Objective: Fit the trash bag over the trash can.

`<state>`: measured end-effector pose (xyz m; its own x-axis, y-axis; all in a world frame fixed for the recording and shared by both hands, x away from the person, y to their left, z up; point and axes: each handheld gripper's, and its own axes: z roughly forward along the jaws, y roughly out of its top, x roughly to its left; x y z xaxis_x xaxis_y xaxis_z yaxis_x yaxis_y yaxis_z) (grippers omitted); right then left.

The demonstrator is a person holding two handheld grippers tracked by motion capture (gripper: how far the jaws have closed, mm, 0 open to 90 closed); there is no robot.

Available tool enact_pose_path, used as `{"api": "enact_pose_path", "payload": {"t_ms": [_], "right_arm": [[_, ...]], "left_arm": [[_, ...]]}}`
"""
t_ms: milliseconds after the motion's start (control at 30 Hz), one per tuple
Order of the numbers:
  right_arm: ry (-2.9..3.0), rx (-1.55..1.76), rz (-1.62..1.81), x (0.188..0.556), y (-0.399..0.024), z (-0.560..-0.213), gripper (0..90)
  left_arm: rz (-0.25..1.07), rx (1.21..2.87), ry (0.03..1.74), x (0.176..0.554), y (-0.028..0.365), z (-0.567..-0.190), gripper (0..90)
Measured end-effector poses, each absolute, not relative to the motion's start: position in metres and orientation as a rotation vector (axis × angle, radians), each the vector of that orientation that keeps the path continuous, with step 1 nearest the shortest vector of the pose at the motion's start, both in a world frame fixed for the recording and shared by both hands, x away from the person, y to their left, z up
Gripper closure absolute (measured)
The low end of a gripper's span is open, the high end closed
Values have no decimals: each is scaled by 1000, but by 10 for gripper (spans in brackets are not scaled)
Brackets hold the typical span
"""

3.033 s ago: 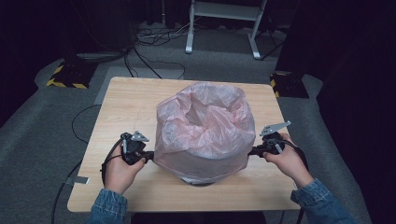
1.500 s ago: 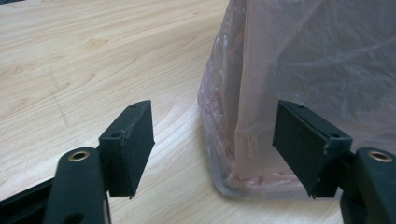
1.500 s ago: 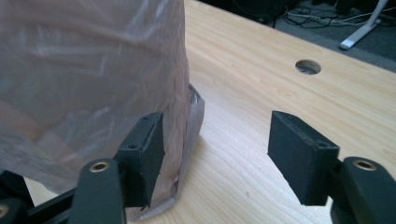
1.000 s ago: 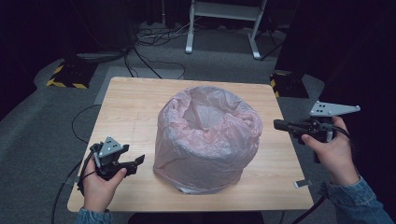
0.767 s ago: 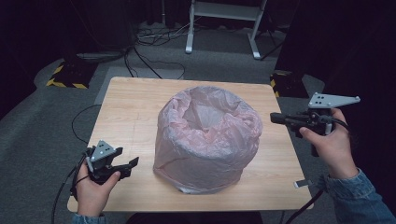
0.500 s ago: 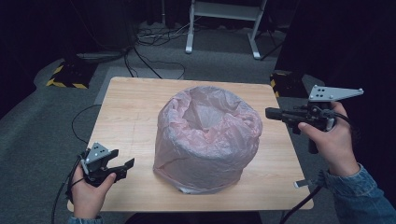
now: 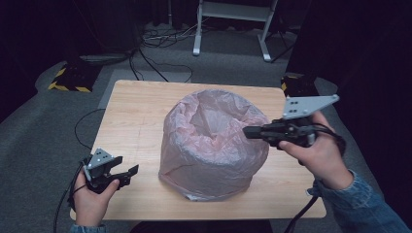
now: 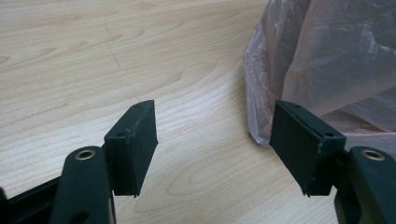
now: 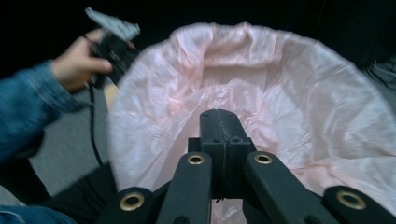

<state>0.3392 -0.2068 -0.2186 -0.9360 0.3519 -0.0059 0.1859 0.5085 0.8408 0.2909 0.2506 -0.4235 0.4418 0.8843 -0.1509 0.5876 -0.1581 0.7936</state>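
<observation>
Three seconds ago both hand-held grippers were at the sides of the pink bag (image 7: 214, 141); now they have let it go. The left hand-held gripper (image 7: 127, 172) rests low at the lower left of the frame, jaws wide apart and empty, just beside the bag's bottom edge. The right hand-held gripper (image 7: 248, 131) has risen to the bag's rim at the right, jaws fully closed on nothing. The bag stands in the middle of the wooden surface (image 7: 136, 111), so the stretching over the bin seems finished. Behind are grey carpet, cables (image 7: 155, 36) and a white frame (image 7: 233, 19).
</observation>
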Motion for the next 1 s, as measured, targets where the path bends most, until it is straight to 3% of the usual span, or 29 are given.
{"api": "enact_pose_path", "payload": {"t_ms": [267,433,767,1000], "right_arm": [[2742,462,1082,361,-168,-251,900],[2782,440,1009,360,-163,-248,900],[2684,464,1144,355,-183,-213,900],[2635,429,1170,358,-166,-190,900]], "left_arm": [[434,1855,1263,292,253,-427,321],[431,1854,1263,292,254,-428,321],[427,1855,1261,293,253,-428,320],[420,1852,1265,295,252,-429,318]]}}
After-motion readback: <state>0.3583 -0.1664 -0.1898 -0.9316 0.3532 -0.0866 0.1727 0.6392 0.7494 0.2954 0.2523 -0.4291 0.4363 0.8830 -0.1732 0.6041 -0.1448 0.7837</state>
